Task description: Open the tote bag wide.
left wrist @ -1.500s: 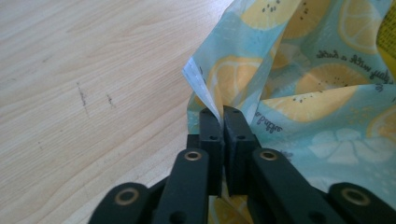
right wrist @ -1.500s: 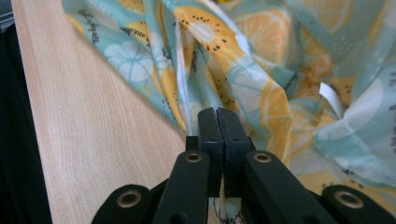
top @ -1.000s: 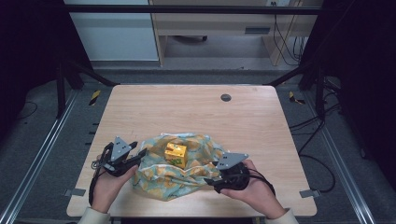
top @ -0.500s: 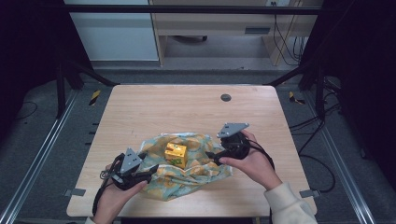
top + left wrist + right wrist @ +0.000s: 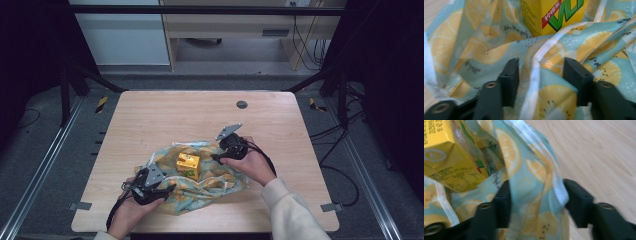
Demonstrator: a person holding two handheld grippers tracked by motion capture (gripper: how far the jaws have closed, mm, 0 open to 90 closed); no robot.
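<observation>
Both grippers' jaws, just closing, straddle the lemon-print cloth point(image 5: 200, 182): left gripper point(image 5: 167, 189) near edge, right gripper point(image 5: 216, 158) far edge; neither visibly pinches yet.

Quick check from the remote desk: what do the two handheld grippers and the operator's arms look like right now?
Both grippers are black with two blocky black jaws; round metal rivets show at the jaw bases. The left gripper and the right gripper each carry a grey three-cornered plate on top, and a black cable trails from each. The right arm wears a light, cream-coloured sleeve.

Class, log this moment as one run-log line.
left gripper: closing, cloth between | right gripper: closing, cloth fold between | carton: on cloth
</observation>
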